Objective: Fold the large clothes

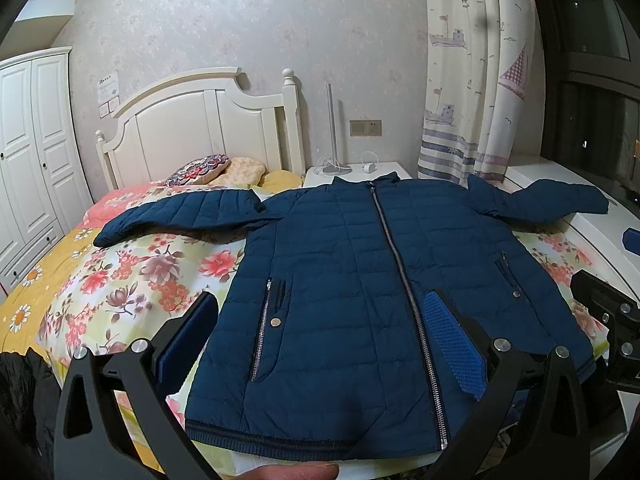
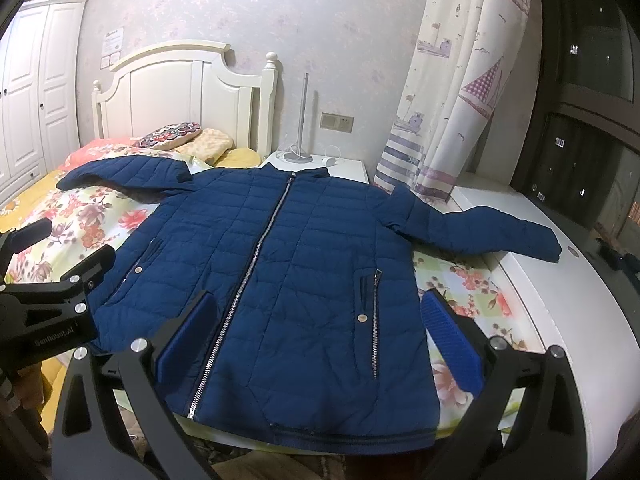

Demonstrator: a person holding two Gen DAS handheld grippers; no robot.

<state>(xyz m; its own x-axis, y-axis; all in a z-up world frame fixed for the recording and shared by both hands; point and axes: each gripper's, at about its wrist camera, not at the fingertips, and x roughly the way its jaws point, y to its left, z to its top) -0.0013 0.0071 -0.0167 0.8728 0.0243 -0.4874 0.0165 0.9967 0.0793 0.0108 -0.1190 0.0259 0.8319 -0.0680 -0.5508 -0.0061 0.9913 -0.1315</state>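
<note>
- Because the blue quilted jacket (image 1: pixel 360 280) is a padded, puffy garment, it will likely feel light for its bulk, soft and springy, with a smooth shell that could slide between the pads; a fold may puff back open unless pressed flat.
- It lies face up and zipped on the bed (image 1: pixel 132 280), spread across the floral cover, hem along the near edge and collar toward the headboard end; one sleeve (image 1: pixel 180 216) stretches across the bed, the other sleeve (image 2: pixel 488 232) reaches past the bed's far side edge onto a white ledge (image 2: pixel 560 320).
- Good places to pinch, in my judgement, are the ribbed hem corners, the cuffs or the shoulder seams, where the fabric is doubled and firmer; the zip (image 1: pixel 400 280) and snap buttons are hard spots best avoided.
- Left gripper (image 1: pixel 320 332) hovers over the lower front of the jacket, jaws spread wide, holding nothing.
- Right gripper (image 2: pixel 320 336) hangs likewise above the hem side, jaws wide apart and empty.
- Readable writing: the left gripper's body, seen from the right wrist view, bears what looks like "GenRobot.AI"; papers on the wall are too small to read.
</note>
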